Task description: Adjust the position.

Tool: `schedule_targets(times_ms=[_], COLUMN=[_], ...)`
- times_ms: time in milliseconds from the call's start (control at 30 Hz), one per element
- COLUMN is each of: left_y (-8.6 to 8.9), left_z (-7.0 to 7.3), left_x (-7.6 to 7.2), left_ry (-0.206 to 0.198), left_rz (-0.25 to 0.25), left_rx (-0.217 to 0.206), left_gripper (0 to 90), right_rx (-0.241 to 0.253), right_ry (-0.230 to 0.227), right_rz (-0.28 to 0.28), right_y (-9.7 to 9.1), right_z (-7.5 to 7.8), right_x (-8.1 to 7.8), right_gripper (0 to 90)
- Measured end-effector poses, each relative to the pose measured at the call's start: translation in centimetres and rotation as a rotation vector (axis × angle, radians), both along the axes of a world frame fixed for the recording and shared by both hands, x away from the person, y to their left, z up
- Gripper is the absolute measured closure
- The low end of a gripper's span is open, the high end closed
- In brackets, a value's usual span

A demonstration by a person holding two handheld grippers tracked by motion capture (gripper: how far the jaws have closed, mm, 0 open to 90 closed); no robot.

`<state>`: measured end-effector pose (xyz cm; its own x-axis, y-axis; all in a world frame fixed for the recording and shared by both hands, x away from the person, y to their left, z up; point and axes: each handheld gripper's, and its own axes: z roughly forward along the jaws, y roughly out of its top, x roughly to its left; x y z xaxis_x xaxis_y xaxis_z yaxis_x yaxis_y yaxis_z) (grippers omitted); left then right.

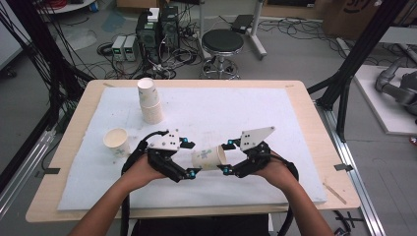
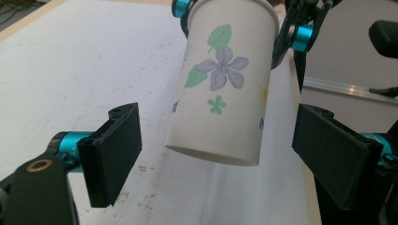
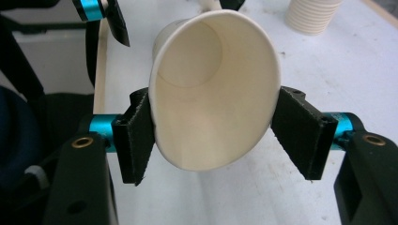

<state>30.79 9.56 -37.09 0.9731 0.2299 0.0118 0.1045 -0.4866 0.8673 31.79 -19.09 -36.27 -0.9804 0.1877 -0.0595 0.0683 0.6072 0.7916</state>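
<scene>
- Cup [image 1: 209, 158]: paper, light, easily crushed; above bench [image 1: 305, 137], on its side between both hand-held grippers.
- Right hand-held gripper [image 3: 213, 129]: clamped at rim, squeezing it oval.
- Left hand-held gripper [image 2: 216, 154]: released, pads clear of base.
- Best hold: gently, near stiffer rim.

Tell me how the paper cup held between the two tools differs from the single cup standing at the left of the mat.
The held cup lies on its side in the air, its rim squeezed oval by the right tool; the lone cup stands upright on the white mat, untouched, its rim round. The held cup shows printed flowers; the lone cup's print is too small to tell. Both are pale paper cups.
</scene>
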Motion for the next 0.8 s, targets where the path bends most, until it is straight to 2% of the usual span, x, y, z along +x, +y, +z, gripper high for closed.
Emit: schedule_targets(times_ms=[233,467,800], left_y=[-0.6,-1.0,-1.4], left_z=[0.0,-0.1,-0.5], left_x=[0.2,0.3,0.5], left_ry=[-0.01,-0.012,-0.007], left_rz=[-0.023,-0.036,-0.045], left_rx=[0.04,0.077,0.114], left_gripper=[16.5,17.2,18.1], right_rx=[-0.12,-0.22,-0.322], right_ry=[-0.016,-0.024,-0.033], right_rz=[0.025,0.054,0.086], right_y=[1.3,2.7,4.4], right_z=[1.4,2.2,2.9], right_x=[0.3,0.4,0.5], right_gripper=[33.6,33.5,33.5])
